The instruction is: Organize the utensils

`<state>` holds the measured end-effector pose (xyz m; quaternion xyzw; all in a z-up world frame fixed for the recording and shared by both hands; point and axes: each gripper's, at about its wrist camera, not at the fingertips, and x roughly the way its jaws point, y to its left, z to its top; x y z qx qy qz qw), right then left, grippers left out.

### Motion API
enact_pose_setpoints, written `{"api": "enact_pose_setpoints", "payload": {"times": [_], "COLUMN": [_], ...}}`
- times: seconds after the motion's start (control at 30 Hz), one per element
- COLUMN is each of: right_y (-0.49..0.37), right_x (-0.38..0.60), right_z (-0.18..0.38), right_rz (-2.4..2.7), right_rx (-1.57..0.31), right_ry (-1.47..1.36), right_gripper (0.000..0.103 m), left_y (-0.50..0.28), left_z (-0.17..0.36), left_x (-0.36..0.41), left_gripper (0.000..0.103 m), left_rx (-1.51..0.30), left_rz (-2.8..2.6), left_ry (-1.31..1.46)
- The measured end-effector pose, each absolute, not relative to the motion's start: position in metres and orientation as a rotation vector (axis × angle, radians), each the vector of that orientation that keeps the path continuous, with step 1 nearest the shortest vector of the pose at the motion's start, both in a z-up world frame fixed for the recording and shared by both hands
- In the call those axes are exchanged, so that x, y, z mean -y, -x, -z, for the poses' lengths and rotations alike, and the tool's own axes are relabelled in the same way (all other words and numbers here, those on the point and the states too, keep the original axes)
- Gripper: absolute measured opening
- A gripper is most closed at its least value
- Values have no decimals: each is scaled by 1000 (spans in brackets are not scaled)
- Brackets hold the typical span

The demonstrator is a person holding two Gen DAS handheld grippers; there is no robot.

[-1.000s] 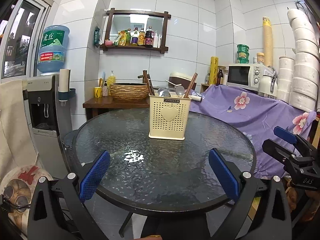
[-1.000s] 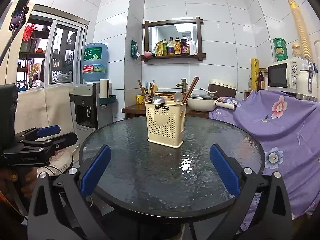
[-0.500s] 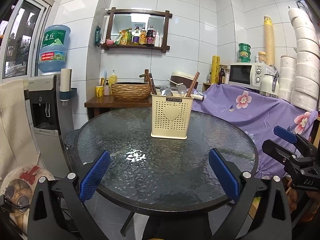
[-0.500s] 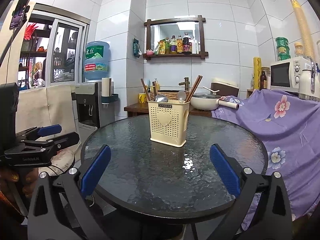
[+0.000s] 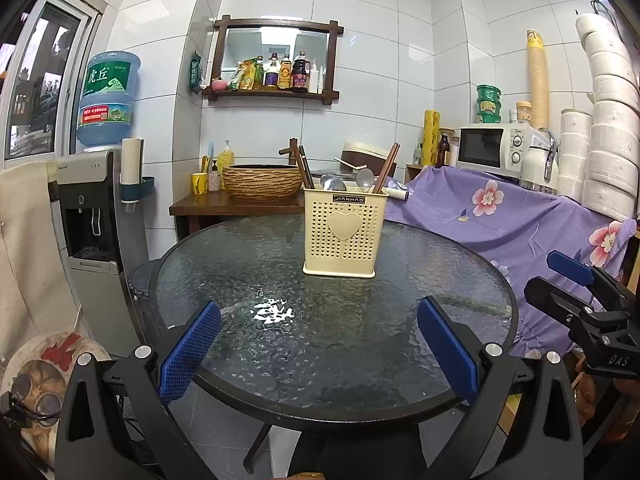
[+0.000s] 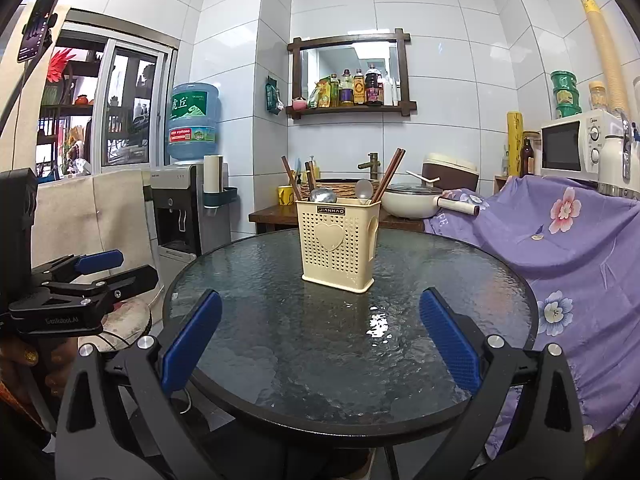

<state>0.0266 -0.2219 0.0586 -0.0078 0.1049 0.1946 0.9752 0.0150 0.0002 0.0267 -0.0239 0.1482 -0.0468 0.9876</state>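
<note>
A cream perforated utensil holder [image 5: 342,232] [image 6: 338,242] with a heart on its front stands upright past the middle of a round glass table [image 5: 280,344] [image 6: 440,280]. Brown chopsticks [image 5: 386,166] [image 6: 390,174] and metal spoons [image 5: 365,179] [image 6: 323,195] stick out of its top. My left gripper [image 5: 318,348] hangs open over the table's near edge, holding nothing. My right gripper [image 6: 318,344] is open too, near the table's front edge, and empty. Each gripper shows at the side of the other's view.
A water dispenser [image 5: 92,216] stands left of the table. Behind it are a wooden counter with a woven basin [image 5: 262,180] and a wall shelf of bottles [image 6: 352,88]. A purple flowered cloth [image 5: 500,216] covers furniture on the right, with a microwave [image 5: 494,146].
Both views have shifted slightly, with the holder sitting a little higher and further off. Both grippers stay open and empty.
</note>
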Motion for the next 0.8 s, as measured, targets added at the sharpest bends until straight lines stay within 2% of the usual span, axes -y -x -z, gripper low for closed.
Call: {"api": "enact_pose_setpoints", "payload": {"times": [0.8], "right_y": [-28], "right_x": [214], "right_z": [-56], "right_rz": [-401], "right_rx": [-223], "right_ry": [12], "right_gripper": [97], "left_y": [-16], "left_z": [-27], "left_x": [-3], "left_gripper": [97], "left_rx": [-306], "left_rz": [93], "left_ry": [37]}}
